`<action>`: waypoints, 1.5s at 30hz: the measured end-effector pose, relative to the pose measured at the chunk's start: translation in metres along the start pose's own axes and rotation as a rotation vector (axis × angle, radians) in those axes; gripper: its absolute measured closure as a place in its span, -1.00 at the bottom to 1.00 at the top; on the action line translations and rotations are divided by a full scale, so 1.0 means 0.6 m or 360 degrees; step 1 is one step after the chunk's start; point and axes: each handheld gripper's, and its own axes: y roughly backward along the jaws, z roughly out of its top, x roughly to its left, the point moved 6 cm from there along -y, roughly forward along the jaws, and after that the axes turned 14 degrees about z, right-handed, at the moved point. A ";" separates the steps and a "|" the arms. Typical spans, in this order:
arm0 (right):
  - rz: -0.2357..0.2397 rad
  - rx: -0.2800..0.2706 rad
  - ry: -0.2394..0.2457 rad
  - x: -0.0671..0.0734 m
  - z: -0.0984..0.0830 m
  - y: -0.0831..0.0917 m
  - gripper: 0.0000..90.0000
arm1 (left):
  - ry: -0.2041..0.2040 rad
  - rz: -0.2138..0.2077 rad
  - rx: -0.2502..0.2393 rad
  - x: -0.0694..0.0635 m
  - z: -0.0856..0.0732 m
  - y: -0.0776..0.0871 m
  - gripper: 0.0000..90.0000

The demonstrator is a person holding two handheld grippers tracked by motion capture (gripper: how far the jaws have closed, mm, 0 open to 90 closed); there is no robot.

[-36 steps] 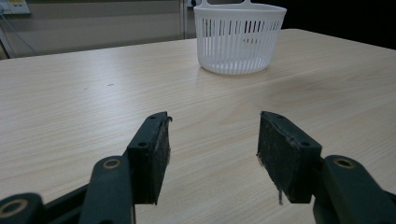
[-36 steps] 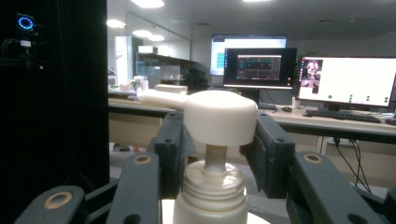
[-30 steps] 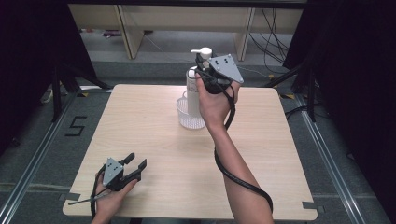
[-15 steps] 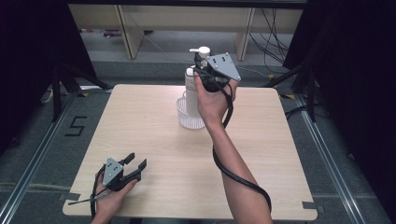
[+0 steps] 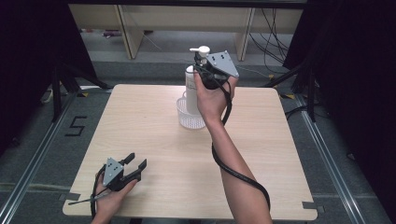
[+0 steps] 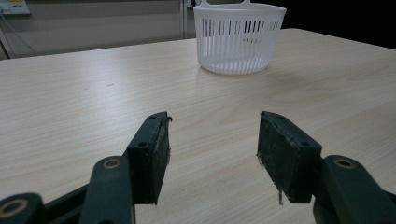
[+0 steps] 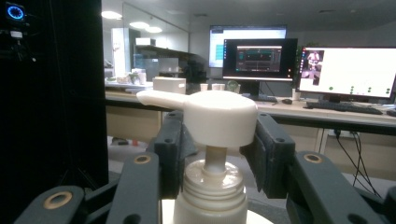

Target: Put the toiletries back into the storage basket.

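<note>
Pump bottle held over the basket, with some risk of a slip or a tip.

Left gripper [image 5: 133, 167] rests near the front-left of the table [image 5: 280, 154], jaws apart with nothing between them, well apart from the white basket [image 6: 239, 37], so it cannot steady anything. Further right, the right gripper [image 7: 215, 154] has its jaws closed on the pump bottle [image 5: 191, 88] just under the pump head [image 7: 219, 116], bottle upright with its base in or just over the basket. Gripped that high, the bottle could swing, catch the rim and topple the light basket, or the pump could depress.
</note>
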 end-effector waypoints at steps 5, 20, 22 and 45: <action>-0.0003 0.0016 -0.0012 -0.003 -0.007 -0.009 0.34 | -0.0001 0.0000 0.0000 0.001 0.000 0.000 -0.04; -0.0014 0.0045 -0.0012 -0.008 -0.013 -0.028 0.34 | 0.0009 0.0000 0.0000 0.001 0.000 0.000 -0.04; -0.0012 0.0057 -0.0021 -0.008 -0.014 -0.030 0.34 | 0.0008 0.0000 -0.0002 0.001 0.000 0.000 -0.04; -0.0007 0.0059 -0.0054 -0.019 -0.025 -0.050 0.34 | 0.0016 0.0000 0.0002 0.001 0.000 0.001 -0.04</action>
